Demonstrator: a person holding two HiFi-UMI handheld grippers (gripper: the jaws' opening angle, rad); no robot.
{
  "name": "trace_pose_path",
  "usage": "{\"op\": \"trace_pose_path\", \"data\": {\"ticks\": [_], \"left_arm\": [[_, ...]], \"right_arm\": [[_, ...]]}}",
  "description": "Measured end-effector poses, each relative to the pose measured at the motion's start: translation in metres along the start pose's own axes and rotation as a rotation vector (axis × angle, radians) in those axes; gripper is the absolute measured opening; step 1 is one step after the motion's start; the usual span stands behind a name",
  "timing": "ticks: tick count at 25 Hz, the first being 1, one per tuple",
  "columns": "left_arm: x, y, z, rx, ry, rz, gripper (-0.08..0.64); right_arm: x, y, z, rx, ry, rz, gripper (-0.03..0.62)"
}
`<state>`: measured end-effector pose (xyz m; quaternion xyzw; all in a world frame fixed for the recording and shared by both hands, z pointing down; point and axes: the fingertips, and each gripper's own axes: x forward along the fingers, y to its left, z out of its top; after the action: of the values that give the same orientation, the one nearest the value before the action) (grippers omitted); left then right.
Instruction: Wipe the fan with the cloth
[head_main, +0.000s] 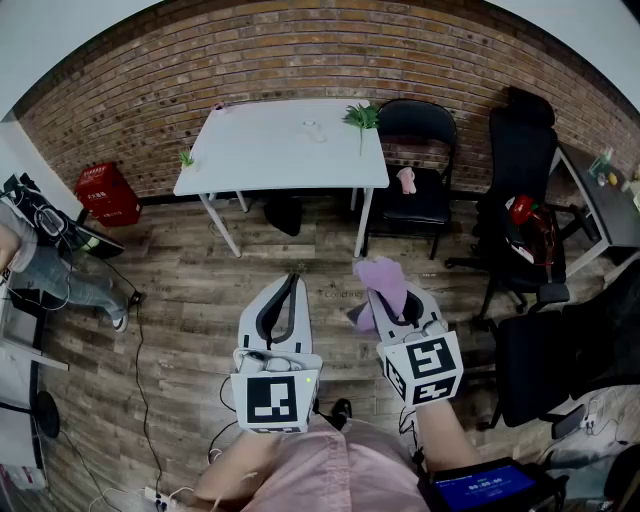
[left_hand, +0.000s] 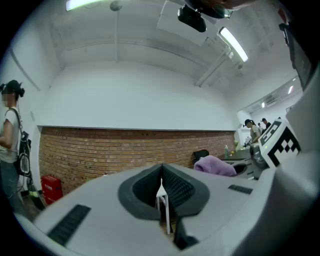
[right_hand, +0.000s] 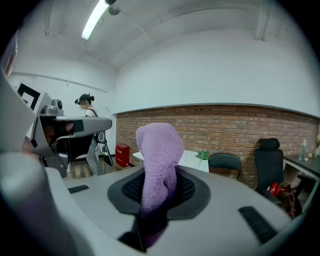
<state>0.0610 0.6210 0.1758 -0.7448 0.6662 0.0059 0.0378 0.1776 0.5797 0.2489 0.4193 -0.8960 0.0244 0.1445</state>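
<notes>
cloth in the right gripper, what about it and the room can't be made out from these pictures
- Purple cloth: lower end lost in shadow inside the right gripper, right gripper view.
- Small things on the white table: too small, head view.
- Pink object on the black chair: too small to name, head view.
- Person at left: cut off by the head view's edge.

- two claws are showing: left claw (head_main: 293, 283), right claw (head_main: 380, 293)
- one purple cloth (head_main: 384, 279) is showing
- one white bench (head_main: 270, 150) is standing there
- two plants are sitting around: left plant (head_main: 186, 157), right plant (head_main: 363, 116)
- one red crate (head_main: 106, 193) is sitting too
</notes>
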Motion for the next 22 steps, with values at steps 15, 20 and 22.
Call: {"op": "trace_pose_path", "data": {"ticks": [15, 20, 22], "left_arm": [[0.008, -0.007, 0.001, -0.005, 0.000, -0.015, 0.248], [0.020, -0.004, 0.004, 0.031, -0.010, -0.005, 0.249], [0.027, -0.003, 0.001, 0.041, -0.008, -0.008, 0.249]], "right_arm": [[-0.005, -0.018, 0.000, 0.055, -0.031, -0.006, 0.084], [0.001, -0.030, 0.001, 0.054, -0.025, -0.010, 0.086], [0.007, -0.034, 0.001, 0.057, -0.025, -0.010, 0.086]]}}
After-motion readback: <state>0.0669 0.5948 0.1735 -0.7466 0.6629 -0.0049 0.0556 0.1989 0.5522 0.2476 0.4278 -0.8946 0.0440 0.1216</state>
